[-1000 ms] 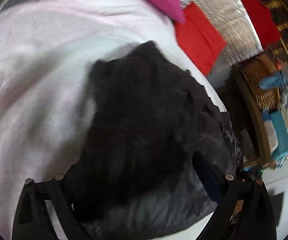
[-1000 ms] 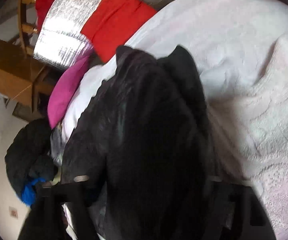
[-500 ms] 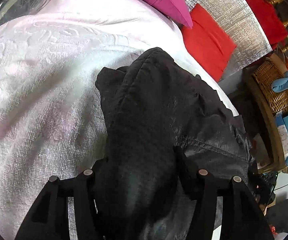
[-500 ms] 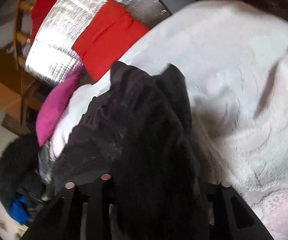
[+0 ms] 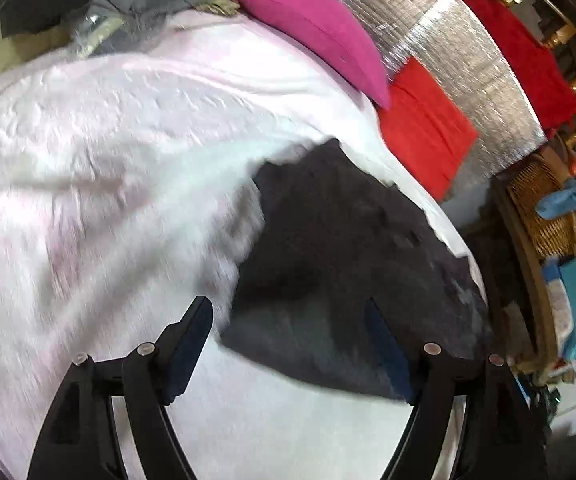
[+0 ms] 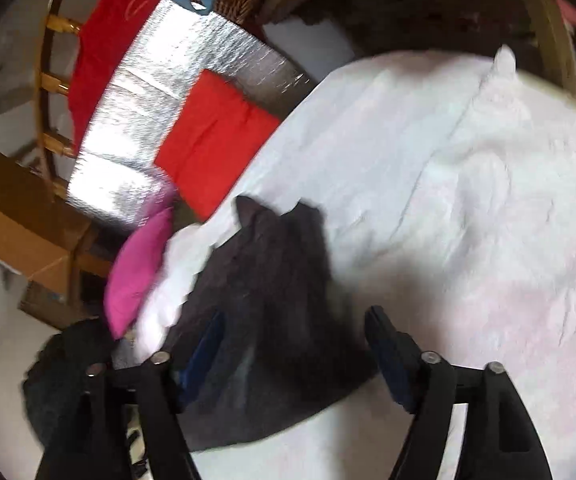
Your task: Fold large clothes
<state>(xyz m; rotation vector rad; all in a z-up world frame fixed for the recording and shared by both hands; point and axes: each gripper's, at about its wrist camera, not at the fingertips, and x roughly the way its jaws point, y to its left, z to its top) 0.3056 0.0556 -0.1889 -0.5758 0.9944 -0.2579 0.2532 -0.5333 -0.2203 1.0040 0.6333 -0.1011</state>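
Observation:
A black garment (image 5: pixel 348 260) lies bundled on the white-pink bedspread (image 5: pixel 108 160). The left wrist view shows it to the right of the middle. My left gripper (image 5: pixel 286 312) hangs above its near edge, jaws opening, and the pads do not touch the cloth. In the right wrist view the same black garment (image 6: pixel 272 320) lies on the bedspread (image 6: pixel 488 200), just ahead of my right gripper (image 6: pixel 294 320). Those jaws are opening too, and the cloth lies below them, free of the pads. Both views are motion-blurred.
A pink pillow (image 5: pixel 320 24), a red cushion (image 5: pixel 424 132) and a silver foil sheet (image 5: pixel 448 60) sit at the bed's far side. A wicker basket (image 5: pixel 544 208) and shelf clutter stand at right. Grey clothes (image 5: pixel 148 0) lie far left. A dark clothes heap (image 6: pixel 60 380) lies beside the bed.
Half a second ago both grippers were closed on the black garment. Both have now let go, opened wide and pulled back and up; the garment lies on the bedspread.

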